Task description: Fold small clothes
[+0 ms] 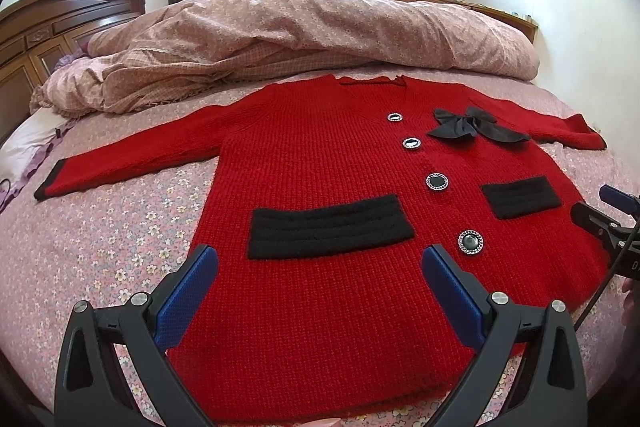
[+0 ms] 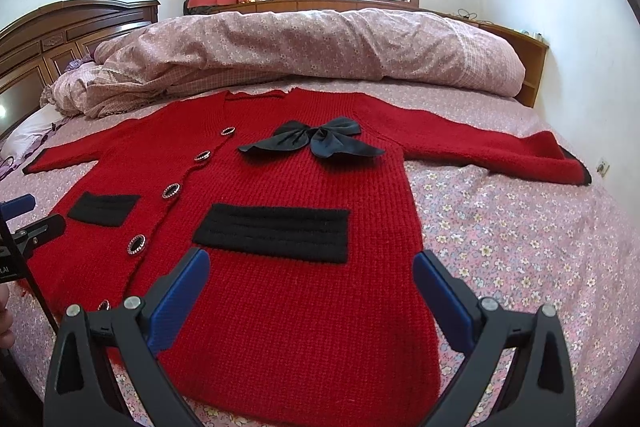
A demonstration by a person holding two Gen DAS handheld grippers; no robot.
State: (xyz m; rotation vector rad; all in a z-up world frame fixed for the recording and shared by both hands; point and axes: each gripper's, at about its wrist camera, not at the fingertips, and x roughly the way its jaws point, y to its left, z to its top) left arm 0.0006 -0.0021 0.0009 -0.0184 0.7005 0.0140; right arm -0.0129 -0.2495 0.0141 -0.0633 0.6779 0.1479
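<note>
A small red knit cardigan [image 1: 320,155] lies flat, front up, on the bed, sleeves spread out to both sides. It has black pocket bands, round black buttons and a black bow [image 1: 472,127] on the chest. It also shows in the right wrist view [image 2: 296,179], with its bow [image 2: 316,141]. My left gripper [image 1: 320,259] is open and empty, hovering over the lower left hem. My right gripper [image 2: 312,263] is open and empty over the lower right hem. The right gripper's fingers [image 1: 596,219] show at the left view's right edge.
The bed sheet [image 1: 120,247] is pink with small flowers. A bunched pink duvet [image 1: 304,27] lies across the far side, behind the collar. A dark wooden headboard [image 1: 52,23] stands at the left. A window and curtain are at the back.
</note>
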